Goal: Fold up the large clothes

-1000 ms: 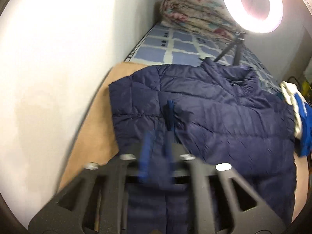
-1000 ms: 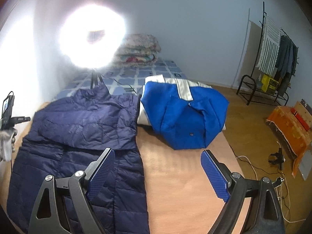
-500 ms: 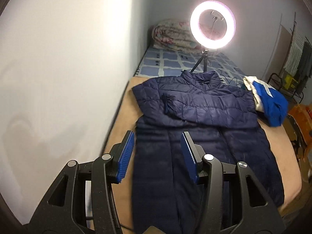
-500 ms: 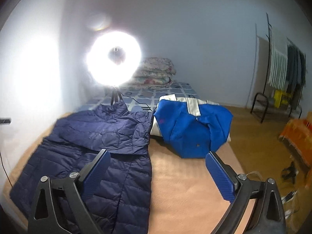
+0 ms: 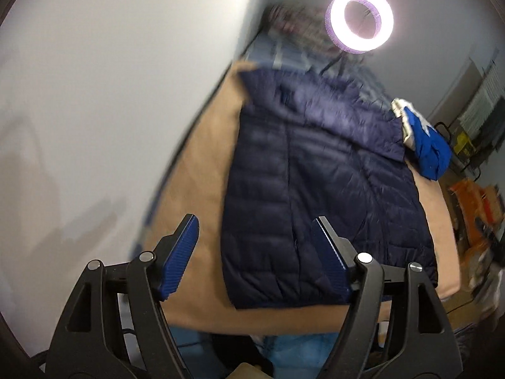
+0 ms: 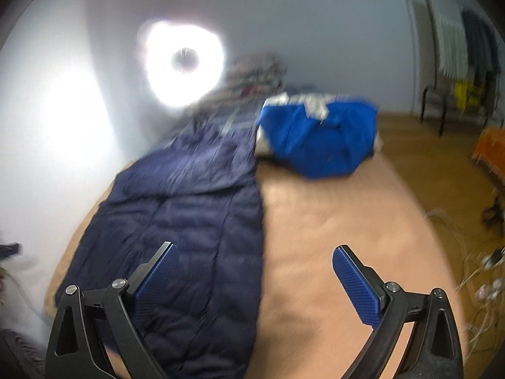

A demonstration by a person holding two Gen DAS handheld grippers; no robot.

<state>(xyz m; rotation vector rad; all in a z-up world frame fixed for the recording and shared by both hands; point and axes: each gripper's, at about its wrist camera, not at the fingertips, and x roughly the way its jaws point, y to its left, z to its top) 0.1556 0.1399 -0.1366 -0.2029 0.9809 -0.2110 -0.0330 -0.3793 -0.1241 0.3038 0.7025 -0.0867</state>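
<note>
We see the navy puffer jacket point(image 5: 318, 189) lying flat on the tan bed cover point(image 5: 202, 170), sleeves folded in across the chest, collar toward the ring light point(image 5: 359, 23) at 12 o'clock. Both frames are motion-blurred.

Left gripper point(image 5: 255, 252): jaws wide apart, nothing between them, clear of the fabric. In the left wrist view the jacket's hem sits at 12 to 1 o'clock from the jaws; its left edge runs up through the gap, and the right pad overlaps the lower body panel in frame.

Right gripper point(image 6: 255, 276): jaws also wide and empty. In the right wrist view the jacket point(image 6: 189, 221) fills 9 to 12 o'clock; its right edge passes between the jaws, left pad over the fabric, right pad over bare cover. We can't tell the height above the cloth.

Blue-and-white garment point(image 6: 318, 135) is bunched at 1 o'clock, just beside the jacket's shoulder.
</note>
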